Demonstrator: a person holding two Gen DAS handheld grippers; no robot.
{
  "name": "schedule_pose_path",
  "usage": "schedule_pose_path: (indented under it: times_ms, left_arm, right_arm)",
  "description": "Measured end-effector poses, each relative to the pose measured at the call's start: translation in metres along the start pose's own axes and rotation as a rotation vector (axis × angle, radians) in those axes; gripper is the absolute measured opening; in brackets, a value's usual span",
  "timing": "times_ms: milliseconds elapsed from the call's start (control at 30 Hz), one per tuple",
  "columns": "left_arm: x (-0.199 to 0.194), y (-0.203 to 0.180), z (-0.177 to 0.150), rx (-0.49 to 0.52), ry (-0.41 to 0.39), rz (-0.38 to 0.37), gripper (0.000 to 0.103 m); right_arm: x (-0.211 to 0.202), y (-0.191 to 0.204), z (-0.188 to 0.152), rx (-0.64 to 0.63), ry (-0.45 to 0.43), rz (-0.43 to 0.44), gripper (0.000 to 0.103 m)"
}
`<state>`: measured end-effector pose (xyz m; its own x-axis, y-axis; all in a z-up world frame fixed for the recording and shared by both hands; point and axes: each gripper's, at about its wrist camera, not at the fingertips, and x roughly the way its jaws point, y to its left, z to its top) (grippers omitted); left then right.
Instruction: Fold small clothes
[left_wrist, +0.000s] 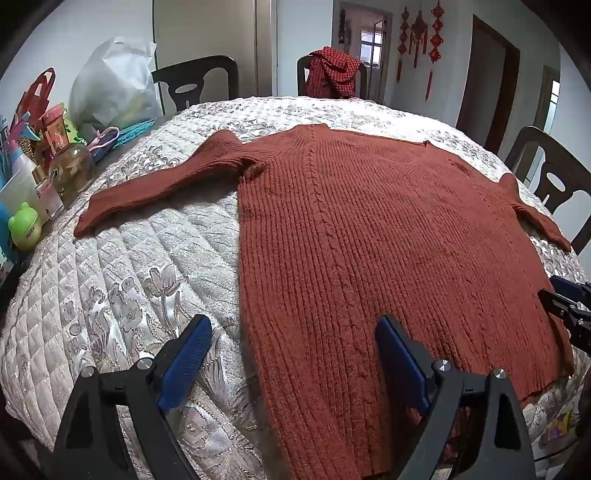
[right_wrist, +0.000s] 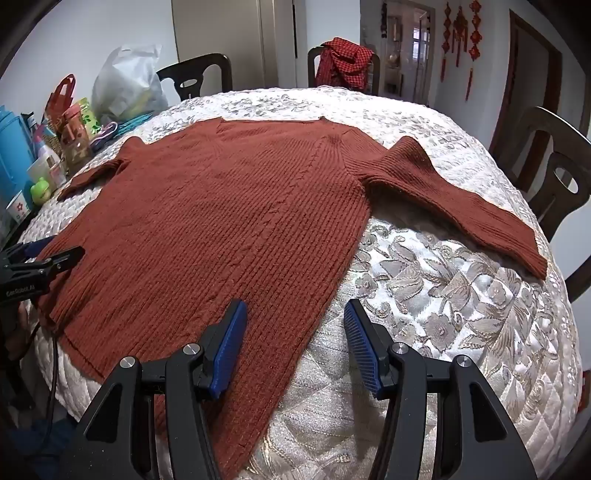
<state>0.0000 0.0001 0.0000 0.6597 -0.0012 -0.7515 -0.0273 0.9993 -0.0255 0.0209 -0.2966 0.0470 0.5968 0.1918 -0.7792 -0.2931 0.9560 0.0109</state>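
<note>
Across the quilted, cream floral cover of the counter (left_wrist: 110, 280) lies a rust-red ribbed knit sweater (left_wrist: 369, 229), spread flat with its neckline at the far side, its hem toward the cameras and both sleeves stretched outward. By the look of the thick rib, it should handle as a soft, limp, fairly weighty piece — it will drape and sag from wherever it is lifted, and the knit may stretch if pulled by one point. The wool against the quilting probably drags rather than slides, so lifting seems wiser than tugging.

The left gripper (left_wrist: 295, 354) hovers with its blue ribbed pads spread wide over the sweater's left side edge near the hem; nothing is pinched. The right gripper (right_wrist: 295, 343) is likewise spread and empty, straddling the right side edge near the hem.

Sensible places to take hold — the cuff of the left sleeve (left_wrist: 147, 192) and the cuff of the right sleeve (right_wrist: 480, 210), to bring each across the body, or the two hem corners together so the load is shared. The rib is thick enough for the pads to grip a single layer firmly.
</note>
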Motion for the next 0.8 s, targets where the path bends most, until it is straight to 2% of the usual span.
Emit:
schedule_pose_path:
  times_ms: [800]
  left_arm:
    - [0.001, 0.0025, -0.0022, 0.006, 0.004, 0.002, 0.093]
  right_arm:
    - [0.0006, 0.0001, 0.0, -0.003, 0.005, -0.003, 0.056]
